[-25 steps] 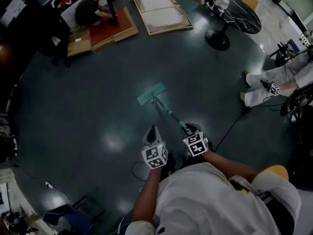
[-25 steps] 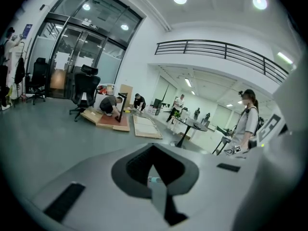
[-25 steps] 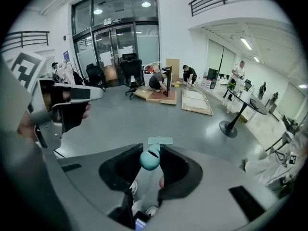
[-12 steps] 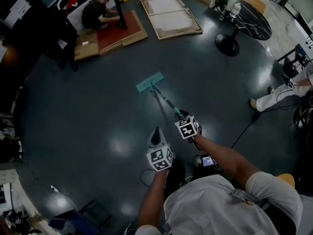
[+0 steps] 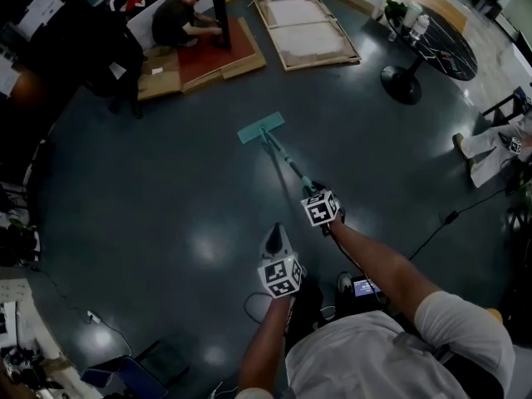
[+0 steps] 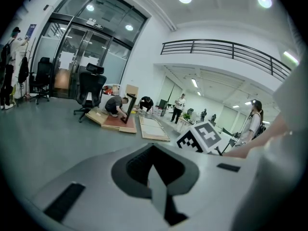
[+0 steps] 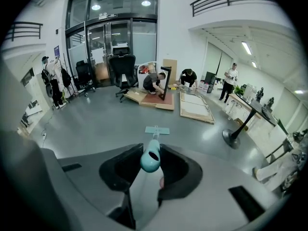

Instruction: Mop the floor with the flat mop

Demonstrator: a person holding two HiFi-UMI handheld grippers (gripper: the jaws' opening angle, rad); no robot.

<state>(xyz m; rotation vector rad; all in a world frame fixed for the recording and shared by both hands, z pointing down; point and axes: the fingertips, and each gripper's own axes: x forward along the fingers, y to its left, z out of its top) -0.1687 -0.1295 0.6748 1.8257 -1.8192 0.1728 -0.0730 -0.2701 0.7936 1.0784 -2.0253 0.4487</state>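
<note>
The flat mop's teal head [image 5: 261, 128] lies flat on the dark floor, ahead of me and near the middle of the head view. Its thin handle [image 5: 287, 163] slants back to my right gripper [image 5: 313, 193], which is shut on the handle's upper end. In the right gripper view the teal handle tip [image 7: 150, 160] sits between the jaws and the mop head [image 7: 157, 130] shows beyond. My left gripper [image 5: 275, 238] hangs nearer my body, apart from the mop. Its jaws are shut with nothing in them, as the left gripper view [image 6: 155, 177] also shows.
Two flat framed panels [image 5: 306, 19] and a red board on cardboard [image 5: 208, 52] lie on the floor beyond the mop, with a person kneeling there [image 5: 176, 19]. A round black table [image 5: 432, 36] stands far right. A cable [image 5: 428, 235] crosses the floor at right, near someone's legs [image 5: 486, 144].
My right arm has stretched forward and pushed the mop head farther away across the floor. The left gripper has stayed close to my body.
</note>
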